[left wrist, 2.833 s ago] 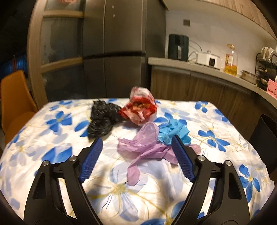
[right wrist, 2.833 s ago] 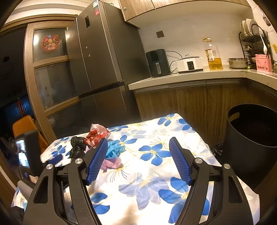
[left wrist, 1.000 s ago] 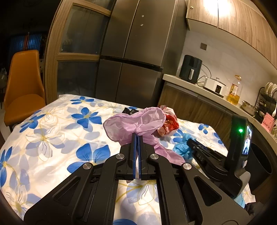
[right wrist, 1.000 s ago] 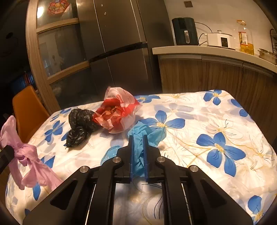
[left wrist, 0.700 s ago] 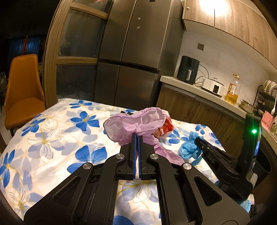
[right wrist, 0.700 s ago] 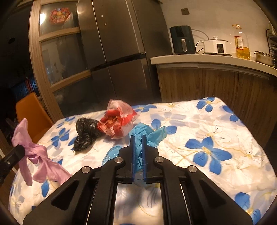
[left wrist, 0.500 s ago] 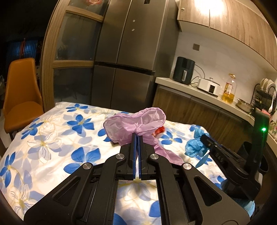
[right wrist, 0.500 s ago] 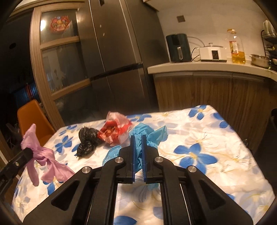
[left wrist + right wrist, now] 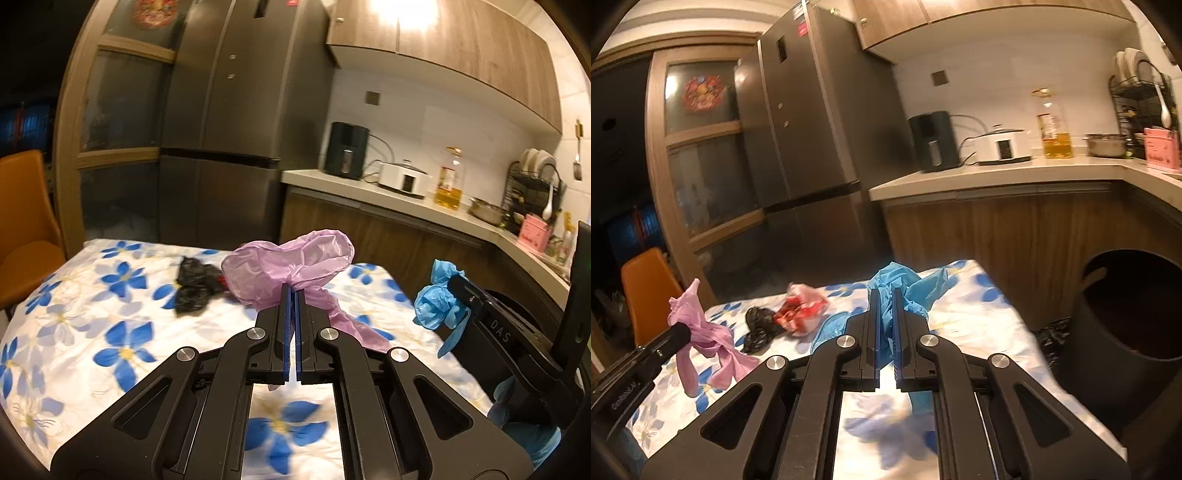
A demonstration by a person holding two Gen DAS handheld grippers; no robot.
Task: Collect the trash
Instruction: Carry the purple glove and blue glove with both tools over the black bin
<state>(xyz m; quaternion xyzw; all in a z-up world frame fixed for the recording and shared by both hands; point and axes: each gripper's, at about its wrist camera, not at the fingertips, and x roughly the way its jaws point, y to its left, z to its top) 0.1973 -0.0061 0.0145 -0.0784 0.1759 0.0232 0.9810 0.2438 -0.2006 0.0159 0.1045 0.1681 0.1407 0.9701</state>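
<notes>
My left gripper (image 9: 293, 291) is shut on a crumpled purple plastic bag (image 9: 295, 260), held up above the flowered tablecloth (image 9: 92, 332). In the right wrist view that purple bag (image 9: 701, 332) hangs at the left from the left gripper (image 9: 681, 334). My right gripper (image 9: 885, 295) is shut on a blue plastic bag (image 9: 905, 282), also lifted off the table. The left wrist view shows this blue bag (image 9: 436, 302) at the right, pinched in the right gripper (image 9: 456, 282). A black bag (image 9: 759, 330) and a red-and-white bag (image 9: 801, 312) lie on the table.
A dark round bin (image 9: 1126, 314) stands open on the floor right of the table, with a black bag (image 9: 1052, 332) beside its base. An orange chair (image 9: 646, 291) is at the table's left. The fridge (image 9: 812, 147) and a counter (image 9: 997, 177) with appliances stand behind.
Both grippers have risen and swung right with their bags held. The table's far end and the bin have come into the right wrist view.
</notes>
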